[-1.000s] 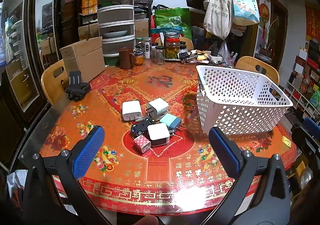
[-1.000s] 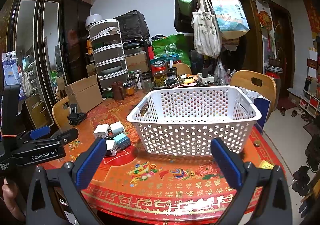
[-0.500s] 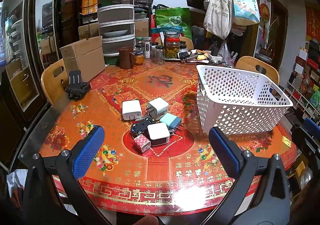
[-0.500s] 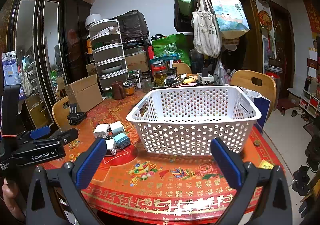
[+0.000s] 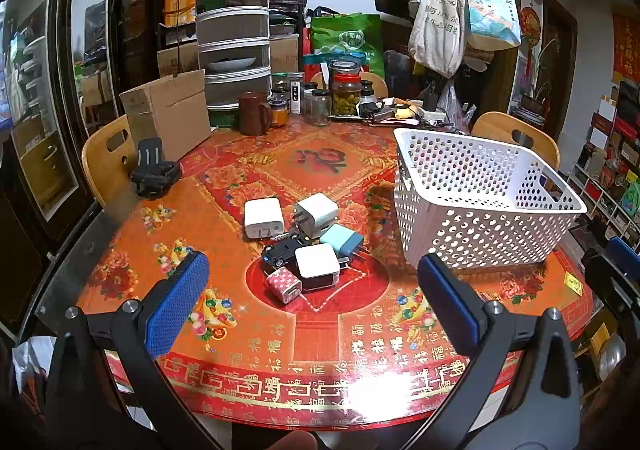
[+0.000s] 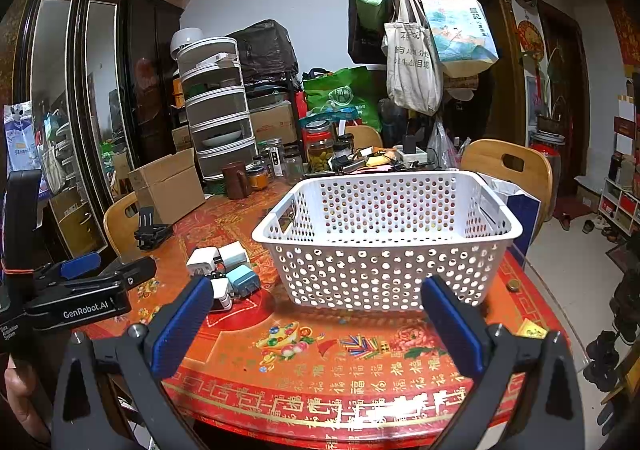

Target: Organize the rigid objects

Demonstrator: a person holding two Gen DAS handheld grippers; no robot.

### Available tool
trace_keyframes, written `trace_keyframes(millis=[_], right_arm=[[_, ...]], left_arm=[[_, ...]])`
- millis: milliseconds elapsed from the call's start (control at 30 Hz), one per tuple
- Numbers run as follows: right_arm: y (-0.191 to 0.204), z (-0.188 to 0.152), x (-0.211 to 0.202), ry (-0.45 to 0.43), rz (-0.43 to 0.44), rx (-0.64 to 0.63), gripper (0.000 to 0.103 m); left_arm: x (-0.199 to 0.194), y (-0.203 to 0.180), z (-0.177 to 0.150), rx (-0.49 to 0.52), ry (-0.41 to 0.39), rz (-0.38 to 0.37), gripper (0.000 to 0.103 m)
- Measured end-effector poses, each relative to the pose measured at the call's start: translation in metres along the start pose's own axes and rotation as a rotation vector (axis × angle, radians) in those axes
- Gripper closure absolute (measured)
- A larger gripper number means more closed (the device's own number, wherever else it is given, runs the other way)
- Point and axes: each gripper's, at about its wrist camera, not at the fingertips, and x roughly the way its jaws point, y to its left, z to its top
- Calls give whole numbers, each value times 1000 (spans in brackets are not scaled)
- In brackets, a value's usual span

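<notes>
A: Item 1, left gripper (image 5: 312, 298). Condition?

B: Jaws spread wide, nothing between the blue pads (image 5: 176, 304). It hangs above the near edge of the table (image 5: 248, 342), apart from everything on it.

A: Item 2, right gripper (image 6: 316, 324).

B: Same: wide apart, holding nothing, above the near table edge and facing the long side of the basket (image 6: 384, 270).

A: Item 3, the basket.

B: 1 white perforated plastic basket, upright on the red patterned tablecloth, right of the table's centre in the left view (image 5: 472, 226). No object shows inside it.

A: Item 4, the pieces to sort.

B: 1 cluster of 6 small pieces, just left of the basket but not touching it. 2 white chargers at the back: a flat-lying one (image 5: 264, 217) and a tilted one (image 5: 316, 213) showing its prongs. In front, a teal charger (image 5: 342, 243), a black toy car (image 5: 280, 252), a white-topped charger (image 5: 318, 266) and a pink dotted charger (image 5: 284, 284) nearest the camera. They lie packed together, several touching.

A: Other stock?

B: 1 black clamp mount (image 5: 154, 170) at the left table edge, 1 cardboard box (image 5: 168, 114) behind it, 1 brown mug (image 5: 253, 113) and several glass jars (image 5: 346, 94) at the far side.
</notes>
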Motion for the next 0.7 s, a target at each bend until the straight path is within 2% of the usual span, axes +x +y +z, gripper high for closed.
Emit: trace_keyframes(millis=[700], right_arm=[[-3,-2,3,15,-2,0,0]], left_arm=[[4,0,-3,1,8,-2,0]])
